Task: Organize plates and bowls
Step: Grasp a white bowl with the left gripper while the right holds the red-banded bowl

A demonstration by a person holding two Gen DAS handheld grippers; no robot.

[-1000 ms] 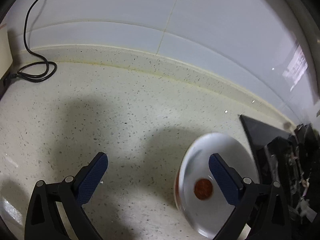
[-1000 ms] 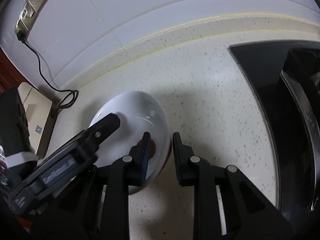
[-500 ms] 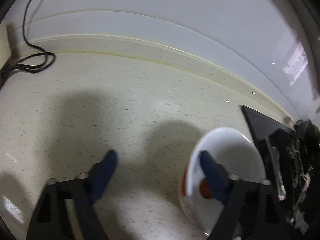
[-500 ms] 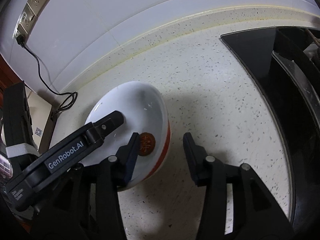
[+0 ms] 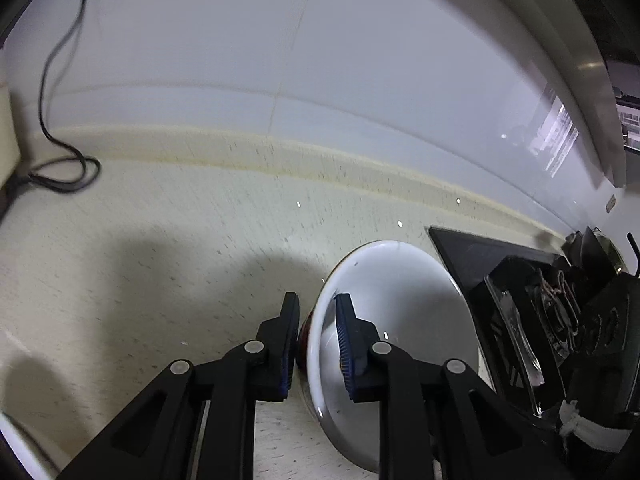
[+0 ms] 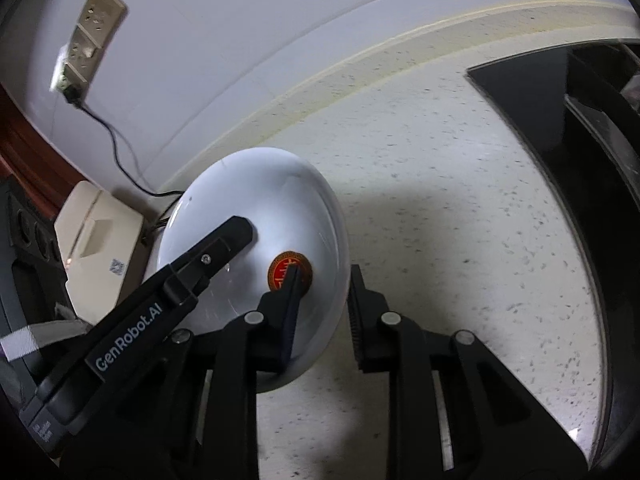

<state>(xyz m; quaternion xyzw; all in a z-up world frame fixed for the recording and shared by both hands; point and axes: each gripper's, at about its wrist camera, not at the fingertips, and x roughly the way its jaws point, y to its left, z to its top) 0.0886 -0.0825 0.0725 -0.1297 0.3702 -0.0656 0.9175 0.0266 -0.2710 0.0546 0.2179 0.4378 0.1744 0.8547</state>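
A white bowl (image 5: 400, 312) with a red outer wall and a red emblem inside hangs tilted over the speckled counter (image 5: 160, 240). My left gripper (image 5: 317, 304) is closing, and its blue pads press the bowl's left rim, one inside and one outside. In the right wrist view the same bowl (image 6: 272, 200) has its far rim between the jaws of my right gripper (image 6: 325, 276). That gripper is closing too, one finger over the emblem and one outside the wall. The left gripper's finger (image 6: 216, 244) reaches into the bowl from the left.
A black stove top (image 5: 480, 256) (image 6: 560, 100) takes up the right side of the counter. At the left lie a coiled black cable (image 5: 60, 176) and a beige device (image 6: 96, 240), below a wall socket (image 6: 92, 28). A tiled wall runs behind.
The left jaws went from wide open to gripping the bowl's rim, and that hand rose. The right jaws opened a little, then closed on the rim again. The bowl tipped further.
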